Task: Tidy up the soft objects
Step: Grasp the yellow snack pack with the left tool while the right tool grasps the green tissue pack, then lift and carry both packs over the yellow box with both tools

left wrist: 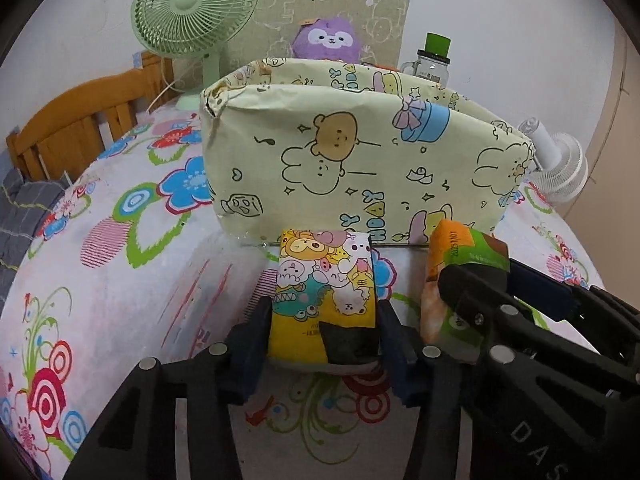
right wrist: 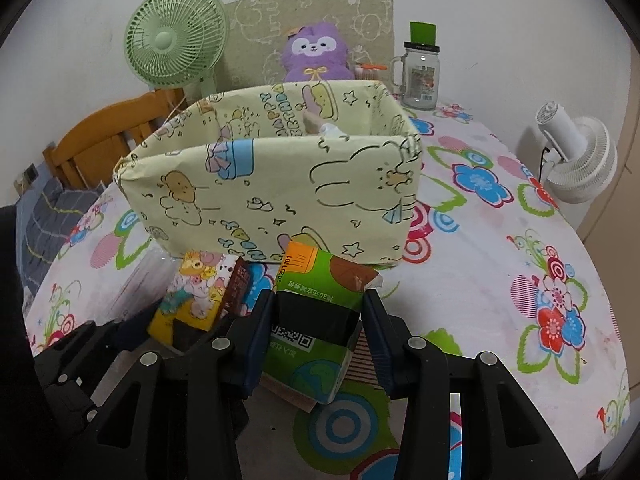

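My left gripper (left wrist: 322,320) is shut on a yellow cartoon tissue pack (left wrist: 320,280), held above the floral tablecloth in front of the pale yellow cartoon-print box (left wrist: 360,160). My right gripper (right wrist: 316,320) is shut on a green and orange tissue pack (right wrist: 316,300), also just in front of the box (right wrist: 272,184). Each pack shows in the other view: the green pack (left wrist: 452,280) at right, the yellow pack (right wrist: 196,296) at left. The box is open-topped; something white lies inside (right wrist: 332,130). A purple plush (right wrist: 314,54) sits behind the box.
A green desk fan (right wrist: 176,40) stands at the back left, a glass jar with a green lid (right wrist: 420,76) at the back right, and a white fan (right wrist: 576,160) past the table's right edge. A wooden chair (right wrist: 108,136) is at the left.
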The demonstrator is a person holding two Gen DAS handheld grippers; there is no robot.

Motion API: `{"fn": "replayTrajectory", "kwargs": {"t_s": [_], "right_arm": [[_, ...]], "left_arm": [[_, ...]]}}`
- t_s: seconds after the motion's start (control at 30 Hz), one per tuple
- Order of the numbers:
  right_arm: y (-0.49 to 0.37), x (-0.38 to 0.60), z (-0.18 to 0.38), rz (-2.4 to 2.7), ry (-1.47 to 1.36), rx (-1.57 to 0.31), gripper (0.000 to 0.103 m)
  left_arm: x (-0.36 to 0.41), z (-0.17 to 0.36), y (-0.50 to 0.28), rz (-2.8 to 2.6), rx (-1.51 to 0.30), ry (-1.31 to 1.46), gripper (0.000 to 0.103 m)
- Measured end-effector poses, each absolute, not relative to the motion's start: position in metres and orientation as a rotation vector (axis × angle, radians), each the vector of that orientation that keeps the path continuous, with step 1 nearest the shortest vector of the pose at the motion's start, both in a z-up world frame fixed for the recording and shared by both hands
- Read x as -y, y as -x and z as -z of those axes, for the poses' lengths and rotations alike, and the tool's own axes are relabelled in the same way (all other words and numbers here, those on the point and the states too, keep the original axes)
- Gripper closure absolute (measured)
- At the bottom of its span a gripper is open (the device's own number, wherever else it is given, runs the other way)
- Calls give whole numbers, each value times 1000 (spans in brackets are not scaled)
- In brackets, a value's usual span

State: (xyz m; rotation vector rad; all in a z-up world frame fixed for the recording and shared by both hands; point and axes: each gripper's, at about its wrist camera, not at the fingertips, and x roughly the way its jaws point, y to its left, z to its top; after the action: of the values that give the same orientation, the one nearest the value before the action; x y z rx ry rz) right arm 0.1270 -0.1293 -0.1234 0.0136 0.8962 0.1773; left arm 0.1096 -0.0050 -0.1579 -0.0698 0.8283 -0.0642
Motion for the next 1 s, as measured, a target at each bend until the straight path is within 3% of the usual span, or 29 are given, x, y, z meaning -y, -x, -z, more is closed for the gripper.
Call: {"fn": "replayTrajectory", "kwargs": {"t_s": [1.0], "right_arm": [[-80,152,65,-175,-43,-746,56]], "left_arm": [[28,99,-60,76,-669,24,55]]}}
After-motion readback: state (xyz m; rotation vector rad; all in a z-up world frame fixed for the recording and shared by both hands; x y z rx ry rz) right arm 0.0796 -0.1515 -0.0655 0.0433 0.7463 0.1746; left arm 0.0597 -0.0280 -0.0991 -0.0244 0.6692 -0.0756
